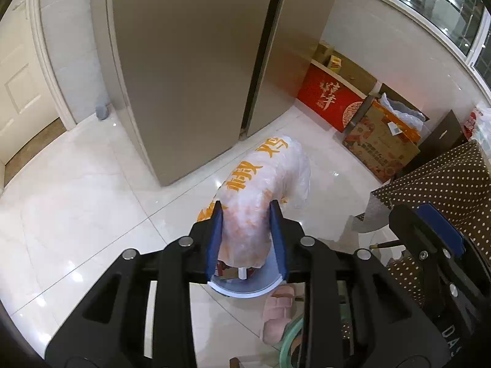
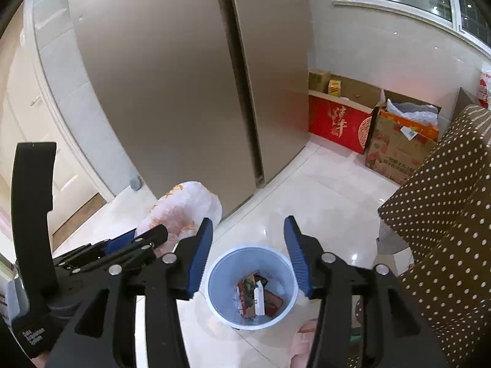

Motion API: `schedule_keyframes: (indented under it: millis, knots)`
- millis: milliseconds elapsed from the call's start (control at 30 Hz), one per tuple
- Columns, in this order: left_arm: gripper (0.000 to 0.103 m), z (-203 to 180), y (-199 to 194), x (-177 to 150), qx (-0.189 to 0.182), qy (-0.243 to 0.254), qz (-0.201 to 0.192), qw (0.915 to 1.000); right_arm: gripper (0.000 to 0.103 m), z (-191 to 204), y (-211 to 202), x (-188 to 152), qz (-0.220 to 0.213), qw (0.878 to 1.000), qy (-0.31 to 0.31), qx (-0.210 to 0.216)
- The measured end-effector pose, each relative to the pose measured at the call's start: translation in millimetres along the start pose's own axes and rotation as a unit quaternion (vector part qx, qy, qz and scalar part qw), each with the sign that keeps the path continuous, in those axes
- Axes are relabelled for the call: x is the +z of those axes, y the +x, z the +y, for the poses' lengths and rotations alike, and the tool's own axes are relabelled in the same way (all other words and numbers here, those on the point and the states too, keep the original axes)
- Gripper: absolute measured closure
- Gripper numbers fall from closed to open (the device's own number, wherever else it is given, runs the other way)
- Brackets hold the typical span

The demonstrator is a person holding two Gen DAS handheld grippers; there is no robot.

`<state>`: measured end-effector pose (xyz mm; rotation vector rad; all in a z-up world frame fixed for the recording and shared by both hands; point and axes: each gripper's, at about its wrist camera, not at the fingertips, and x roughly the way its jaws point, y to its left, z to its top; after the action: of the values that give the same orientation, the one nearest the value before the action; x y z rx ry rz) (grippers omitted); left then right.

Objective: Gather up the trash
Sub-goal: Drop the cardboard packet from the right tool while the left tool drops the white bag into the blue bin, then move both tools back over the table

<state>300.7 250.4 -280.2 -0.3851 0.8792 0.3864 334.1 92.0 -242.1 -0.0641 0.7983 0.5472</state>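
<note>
Pale floor tiles (image 2: 322, 190) ran up to a fridge (image 2: 172, 76). On them stood a bin (image 2: 214, 294) with trash (image 2: 257, 297) inside. Left tongs (image 1: 247, 211) pinched a bag (image 1: 264, 178) over the bin; right tongs (image 2: 248, 230) hung spread and empty above the bin's mouth.

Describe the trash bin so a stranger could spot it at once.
Start at the tall beige fridge. On the white tiled floor before it stands a round pale-blue plastic trash bin. Unlike the cardboard boxes by the wall, it is open-topped, holding wrappers.
</note>
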Motion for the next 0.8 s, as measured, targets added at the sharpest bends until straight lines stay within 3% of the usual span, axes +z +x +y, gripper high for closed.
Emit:
schedule_keyframes:
  millis: [33,67,133,300,600,800]
  knots:
    - [0.065,-3.2,-0.1,0.4,0.001,0.003,-0.001,1.0000,0.054,-1.5,-1.0,0.9,-0.003,1.000,0.001,-0.002]
    - [0.049,-4.8,0.0,1.5,0.005,0.007,-0.004,1.0000,0.054,-3.8,-3.3,1.8,-0.008,1.000,0.004,-0.004]
    - [0.032,-7.8,0.0,3.6,0.018,0.017,-0.018,0.9995,0.053,-8.7,-5.8,2.8,-0.013,1.000,0.008,-0.009]
    - [0.032,-7.0,2.8,2.3,0.012,0.006,0.001,0.9999,0.053,-17.6,-11.4,3.7,-0.015,1.000,0.015,-0.016]
    - [0.032,-22.3,-28.8,-1.8,0.005,0.009,-0.021,0.9997,0.053,-29.2,-33.8,1.8,-0.023,0.999,0.019,-0.025]
    - [0.032,-41.4,-59.7,-0.5,-0.008,0.022,-0.042,0.9988,0.053,-39.0,-71.7,8.7,-0.049,0.998,0.022,-0.031]
